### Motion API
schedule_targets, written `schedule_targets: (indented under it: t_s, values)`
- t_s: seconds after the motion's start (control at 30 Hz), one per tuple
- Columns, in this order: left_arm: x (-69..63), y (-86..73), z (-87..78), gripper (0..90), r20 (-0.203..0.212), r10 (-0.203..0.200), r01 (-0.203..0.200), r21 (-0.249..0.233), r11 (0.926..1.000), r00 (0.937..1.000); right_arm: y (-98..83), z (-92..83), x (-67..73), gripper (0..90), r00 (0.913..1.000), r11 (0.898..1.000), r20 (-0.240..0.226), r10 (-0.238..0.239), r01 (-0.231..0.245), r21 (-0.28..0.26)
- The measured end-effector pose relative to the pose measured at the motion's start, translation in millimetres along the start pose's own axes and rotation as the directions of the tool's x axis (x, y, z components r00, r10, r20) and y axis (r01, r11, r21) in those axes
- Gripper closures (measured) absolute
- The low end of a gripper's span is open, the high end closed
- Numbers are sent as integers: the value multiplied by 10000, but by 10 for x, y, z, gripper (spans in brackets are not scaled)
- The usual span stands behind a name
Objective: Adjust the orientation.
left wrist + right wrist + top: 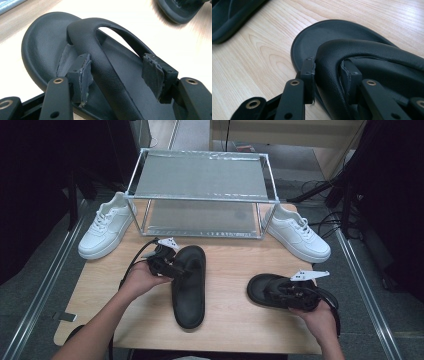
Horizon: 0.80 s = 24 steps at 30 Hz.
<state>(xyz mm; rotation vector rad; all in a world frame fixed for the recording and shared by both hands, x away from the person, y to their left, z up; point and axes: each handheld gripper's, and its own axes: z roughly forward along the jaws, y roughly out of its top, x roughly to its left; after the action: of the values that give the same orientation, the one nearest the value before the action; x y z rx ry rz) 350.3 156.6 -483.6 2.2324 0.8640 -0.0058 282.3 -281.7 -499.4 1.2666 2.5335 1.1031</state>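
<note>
R tool [328, 80] on sandal strap [362, 50] (unbranded)

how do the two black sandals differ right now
The left sandal lies lengthwise, toe toward the rack; the right sandal lies crosswise. The right gripper pinches its strap; the left gripper straddles its strap, one pad clear. Both are black, upright, on the table.

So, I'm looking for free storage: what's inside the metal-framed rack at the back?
The rack shows a bare top shelf and a bare lower shelf through its open front. The lower shelf's back part is hidden under the top shelf.
</note>
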Motion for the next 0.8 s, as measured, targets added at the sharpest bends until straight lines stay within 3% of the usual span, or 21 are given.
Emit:
schedule_targets:
  t_s: [0.1,0.37,0.8]
  values:
    - [6,-8,-13,407,-27,4,-4,-2,10000,10000,45,4,20,701,9997,9998,-102,221,-221,22]
    - [-11,-74,-90,408,-184,13,-17,-195,9998,9998,190,-6,224,704,10000,9992,8,-91,91,-379]
    - [-80,-244,-254,407,-520,-57,35,-427,9991,9986,528,193,412,704,9999,9988,-80,73,-77,-476]
